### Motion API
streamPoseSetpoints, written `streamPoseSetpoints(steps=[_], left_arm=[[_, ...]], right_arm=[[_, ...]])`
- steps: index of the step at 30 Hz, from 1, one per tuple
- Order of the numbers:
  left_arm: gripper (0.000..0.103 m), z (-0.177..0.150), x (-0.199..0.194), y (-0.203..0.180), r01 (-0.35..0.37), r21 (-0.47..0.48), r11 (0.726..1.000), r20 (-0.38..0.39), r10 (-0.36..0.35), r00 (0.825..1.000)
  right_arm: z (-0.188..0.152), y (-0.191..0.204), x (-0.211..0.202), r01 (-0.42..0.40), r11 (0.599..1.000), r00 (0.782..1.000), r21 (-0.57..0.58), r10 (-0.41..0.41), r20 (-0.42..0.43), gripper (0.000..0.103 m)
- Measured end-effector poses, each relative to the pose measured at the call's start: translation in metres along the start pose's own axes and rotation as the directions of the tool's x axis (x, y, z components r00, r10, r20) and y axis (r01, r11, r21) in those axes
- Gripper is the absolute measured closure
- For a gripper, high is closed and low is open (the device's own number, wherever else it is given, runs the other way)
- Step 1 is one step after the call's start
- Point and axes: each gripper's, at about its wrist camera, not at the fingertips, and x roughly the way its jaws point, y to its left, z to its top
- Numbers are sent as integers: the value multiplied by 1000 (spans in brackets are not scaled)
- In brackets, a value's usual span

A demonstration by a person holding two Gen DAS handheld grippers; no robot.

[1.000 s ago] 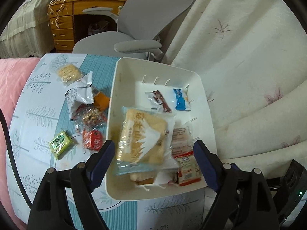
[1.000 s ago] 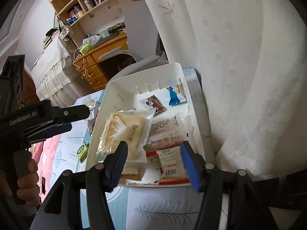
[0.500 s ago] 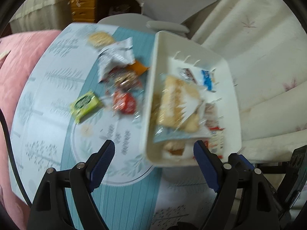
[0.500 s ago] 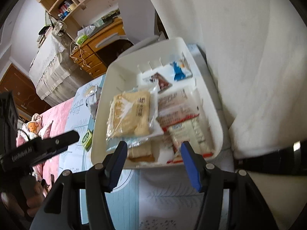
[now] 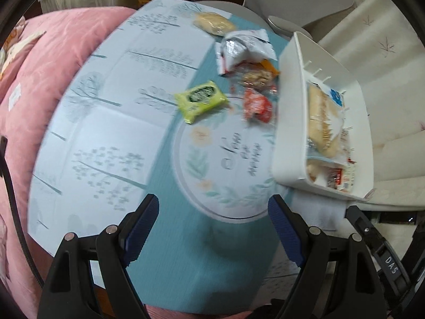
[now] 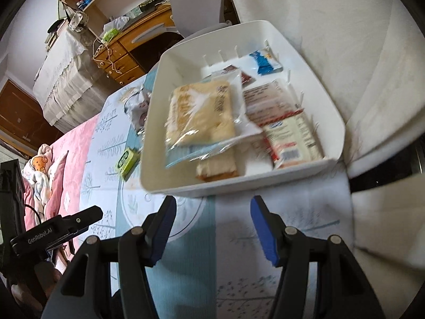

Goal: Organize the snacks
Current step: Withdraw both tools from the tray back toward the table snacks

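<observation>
The loose snacks are now what the left tool (image 5: 212, 220) faces: a second ago it hung over the white bin (image 5: 289, 122), and it has since swung away over the table (image 5: 106, 122), its jaws apart and empty. The green packet (image 5: 202, 101), red packet (image 5: 257, 105) and silver wrapper (image 5: 244, 45) lie just beside the bin's wall, so I judge 1 of these is the next pick. The right tool (image 6: 212, 226) has drawn back from the bin toward the near table edge, jaws apart, nothing between them. Only the right view shows the bin's floor fully: the large biscuit pack (image 6: 202, 111), a blue sachet (image 6: 264, 61). Only the left view shows the loose pile plainly.
</observation>
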Motion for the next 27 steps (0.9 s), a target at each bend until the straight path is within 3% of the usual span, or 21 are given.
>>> streamPoseSetpoints(steps=[6, 13, 22, 27], left_arm=[[20, 3, -16, 44, -68, 89, 994, 0, 69, 998], [17, 11, -28, 97, -60, 150, 987, -58, 70, 996], [14, 19, -39, 145, -65, 204, 977, -89, 84, 992], [14, 22, -41, 150, -48, 248, 968, -70, 67, 995]], right_arm=[[-18, 34, -1, 21, 999, 1000, 36, -21, -1, 44], [-42, 70, 2, 41, 988, 999, 150, -44, 18, 45], [-83, 95, 4, 4, 932, 996, 363, -35, 81, 45], [-94, 103, 6, -27, 891, 997, 454, -8, 76, 45]])
